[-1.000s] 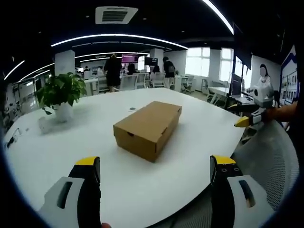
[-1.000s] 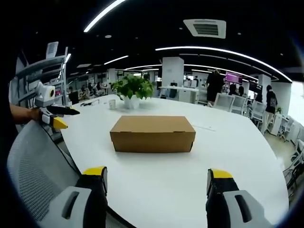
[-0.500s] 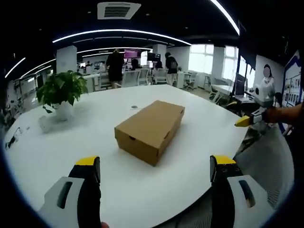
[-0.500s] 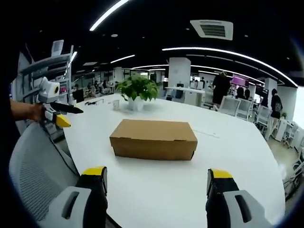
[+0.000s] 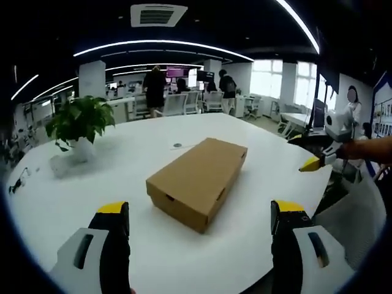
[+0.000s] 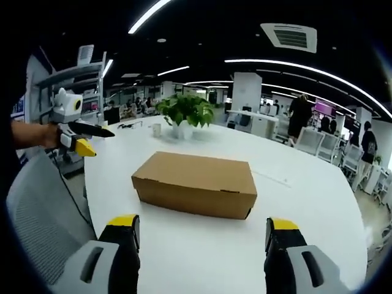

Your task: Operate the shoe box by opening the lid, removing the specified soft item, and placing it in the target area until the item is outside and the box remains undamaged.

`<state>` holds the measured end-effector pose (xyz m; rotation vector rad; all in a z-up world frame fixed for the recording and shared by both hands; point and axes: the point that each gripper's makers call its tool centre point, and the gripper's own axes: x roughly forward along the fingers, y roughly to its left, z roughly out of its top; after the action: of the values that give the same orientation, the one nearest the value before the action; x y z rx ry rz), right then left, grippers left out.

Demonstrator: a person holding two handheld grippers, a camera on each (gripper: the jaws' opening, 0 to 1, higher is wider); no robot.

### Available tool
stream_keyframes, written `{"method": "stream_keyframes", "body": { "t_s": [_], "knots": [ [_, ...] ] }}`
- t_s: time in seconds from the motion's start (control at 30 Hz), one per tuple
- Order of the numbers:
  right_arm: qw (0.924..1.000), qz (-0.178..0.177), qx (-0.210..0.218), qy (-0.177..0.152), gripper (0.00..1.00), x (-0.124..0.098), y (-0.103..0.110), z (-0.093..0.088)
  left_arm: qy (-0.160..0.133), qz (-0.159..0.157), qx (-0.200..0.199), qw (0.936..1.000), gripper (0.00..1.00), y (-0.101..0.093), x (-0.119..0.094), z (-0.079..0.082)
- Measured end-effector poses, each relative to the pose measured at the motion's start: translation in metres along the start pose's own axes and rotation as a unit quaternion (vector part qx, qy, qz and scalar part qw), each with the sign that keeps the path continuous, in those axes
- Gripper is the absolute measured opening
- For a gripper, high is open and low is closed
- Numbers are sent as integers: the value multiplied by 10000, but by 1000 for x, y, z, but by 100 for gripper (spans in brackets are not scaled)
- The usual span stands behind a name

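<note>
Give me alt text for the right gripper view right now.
A closed brown shoe box lies on a white table, ahead of the right gripper, whose yellow-tipped fingers stand wide apart and hold nothing. The left gripper shows at left; a potted plant stands behind the box.

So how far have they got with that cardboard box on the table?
Nothing looks done yet. The shoe box sits on the white table with its lid closed. The left gripper and right gripper are both open and short of the box, holding nothing. Opening the lid, taking the soft item out and placing it all remain.
</note>
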<state>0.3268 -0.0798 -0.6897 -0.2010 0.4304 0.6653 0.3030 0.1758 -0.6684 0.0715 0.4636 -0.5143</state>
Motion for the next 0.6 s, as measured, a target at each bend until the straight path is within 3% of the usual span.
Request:
{"method": "stream_keyframes", "body": {
  "t_s": [0.13, 0.6],
  "knots": [
    [9996, 189, -180, 95, 84, 17, -10, -2, 54, 45, -126, 9999, 100, 1, 11, -2],
    [9963, 666, -460, 294, 82, 75, -36, -3, 406, 205, -16, 9990, 100, 0, 54, -20]
  ]
}}
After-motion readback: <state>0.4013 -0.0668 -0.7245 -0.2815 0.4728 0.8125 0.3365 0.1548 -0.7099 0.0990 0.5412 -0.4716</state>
